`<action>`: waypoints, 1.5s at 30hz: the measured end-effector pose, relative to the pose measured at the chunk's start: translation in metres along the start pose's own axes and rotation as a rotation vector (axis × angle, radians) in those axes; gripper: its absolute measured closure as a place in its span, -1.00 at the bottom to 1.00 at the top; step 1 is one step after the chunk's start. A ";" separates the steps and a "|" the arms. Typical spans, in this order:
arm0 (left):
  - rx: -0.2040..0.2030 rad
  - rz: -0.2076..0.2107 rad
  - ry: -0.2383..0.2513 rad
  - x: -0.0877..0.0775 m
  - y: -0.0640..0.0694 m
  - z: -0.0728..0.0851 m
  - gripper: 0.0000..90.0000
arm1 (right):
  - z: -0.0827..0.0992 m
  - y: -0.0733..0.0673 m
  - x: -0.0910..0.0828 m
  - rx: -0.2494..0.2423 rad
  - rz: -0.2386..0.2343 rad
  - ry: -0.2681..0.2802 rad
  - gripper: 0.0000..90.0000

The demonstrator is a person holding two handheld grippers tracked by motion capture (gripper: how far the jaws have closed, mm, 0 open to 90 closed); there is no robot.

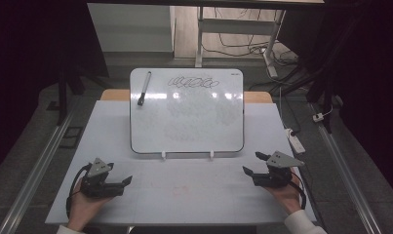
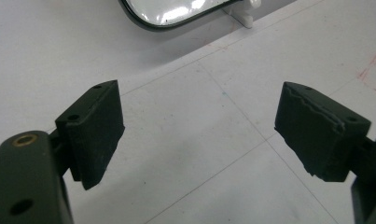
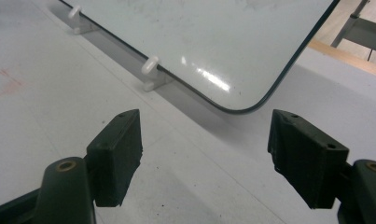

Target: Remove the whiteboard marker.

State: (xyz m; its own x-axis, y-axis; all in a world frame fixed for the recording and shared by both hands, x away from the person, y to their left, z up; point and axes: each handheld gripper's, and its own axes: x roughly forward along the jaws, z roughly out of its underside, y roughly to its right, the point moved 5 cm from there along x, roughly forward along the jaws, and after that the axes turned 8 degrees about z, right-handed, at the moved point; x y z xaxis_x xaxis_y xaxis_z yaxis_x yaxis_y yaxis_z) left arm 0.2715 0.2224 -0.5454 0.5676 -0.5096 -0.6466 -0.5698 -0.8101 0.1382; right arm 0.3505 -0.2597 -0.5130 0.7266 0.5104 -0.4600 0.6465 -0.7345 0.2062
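Near the person, the left tongs and the right tongs rest on the white tabletop, well apart, both spread wide with nothing between the jaws. Behind them the whiteboard leans on two small white feet. A black scribble is near its top edge, and a marker lies at its upper left.

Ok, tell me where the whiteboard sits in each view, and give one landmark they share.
High view: whiteboard stands mid-table, beyond both grippers, a marker on its upper left.
Left gripper view: one rounded bottom corner at the top edge.
Right gripper view: its lower part fills the top, corner at right.
Shared landmark: the white support foot under its bottom edge.
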 end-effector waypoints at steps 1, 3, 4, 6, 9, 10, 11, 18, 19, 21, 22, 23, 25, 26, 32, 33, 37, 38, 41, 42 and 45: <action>0.000 0.000 -0.001 0.000 0.000 0.000 -0.64 | 0.001 0.000 0.001 0.000 -0.001 -0.005 -0.42; 0.002 -0.001 -0.002 0.000 0.000 0.000 -0.64 | 0.002 -0.001 0.001 0.004 -0.002 -0.007 -0.42; 0.003 -0.001 -0.004 0.001 0.000 0.000 -0.64 | 0.002 -0.001 0.002 0.003 -0.003 -0.007 -0.42; 0.005 -0.001 -0.005 0.001 0.001 0.000 -0.64 | 0.002 -0.001 0.001 -0.001 -0.003 -0.007 -0.42; 0.006 -0.003 -0.004 0.000 0.001 0.000 -0.64 | 0.003 -0.002 0.002 0.000 -0.001 -0.010 -0.42; 0.007 -0.005 -0.003 0.000 0.001 -0.001 -0.64 | 0.003 -0.002 0.003 0.003 -0.004 -0.013 -0.42; 0.008 -0.005 -0.003 -0.001 0.001 -0.001 -0.64 | 0.003 -0.003 0.003 0.002 -0.009 -0.013 -0.42; 0.009 -0.014 0.002 -0.001 0.000 -0.004 -0.63 | 0.002 -0.006 0.004 -0.006 -0.009 -0.011 -0.42; 0.012 -0.015 0.002 -0.002 0.001 -0.006 -0.63 | 0.002 -0.006 0.004 -0.005 -0.008 -0.011 -0.42; 0.016 -0.020 0.007 -0.002 0.001 -0.009 -0.63 | 0.002 -0.006 0.004 -0.003 -0.010 -0.012 -0.42; 0.020 -0.021 0.006 -0.003 0.001 -0.012 -0.63 | 0.002 -0.006 0.004 -0.003 -0.010 -0.012 -0.42; 0.027 -0.024 0.010 -0.004 0.001 -0.017 -0.62 | 0.002 -0.006 0.005 -0.001 -0.013 -0.010 -0.42; 0.028 -0.026 0.013 -0.004 0.001 -0.021 -0.62 | 0.001 -0.006 0.005 -0.001 -0.012 -0.009 -0.42; 0.031 -0.025 0.015 -0.005 0.001 -0.024 -0.62 | 0.001 -0.006 0.004 -0.001 -0.014 -0.004 -0.42; 0.051 -0.016 0.015 -0.004 0.001 -0.049 -0.62 | -0.001 -0.005 0.003 0.008 -0.014 0.005 -0.42; 0.053 -0.013 0.014 -0.004 0.000 -0.054 -0.62 | -0.001 -0.005 0.003 0.009 -0.014 0.007 -0.42; 0.061 -0.010 0.025 -0.002 -0.002 -0.078 -0.62 | -0.001 -0.006 0.003 0.009 -0.016 0.008 -0.42; 0.064 -0.008 0.028 -0.002 -0.002 -0.085 -0.62 | -0.001 -0.006 0.004 0.009 -0.017 0.006 -0.42; 0.066 -0.003 0.040 -0.001 -0.004 -0.102 -0.62 | 0.000 -0.006 0.004 0.009 -0.019 0.004 -0.41; 0.065 -0.002 0.042 0.000 -0.004 -0.107 -0.61 | 0.000 -0.006 0.005 0.008 -0.019 0.002 -0.41; 0.065 0.001 0.040 0.003 -0.005 -0.120 -0.61 | 0.000 -0.006 0.005 0.009 -0.020 0.003 -0.41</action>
State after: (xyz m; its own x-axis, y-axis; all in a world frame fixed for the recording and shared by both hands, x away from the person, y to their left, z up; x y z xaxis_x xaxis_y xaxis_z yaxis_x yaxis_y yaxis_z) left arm 0.3471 0.1905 -0.4582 0.5897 -0.5225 -0.6158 -0.6072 -0.7896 0.0885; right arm 0.3498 -0.2526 -0.5164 0.7139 0.5266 -0.4615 0.6591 -0.7279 0.1891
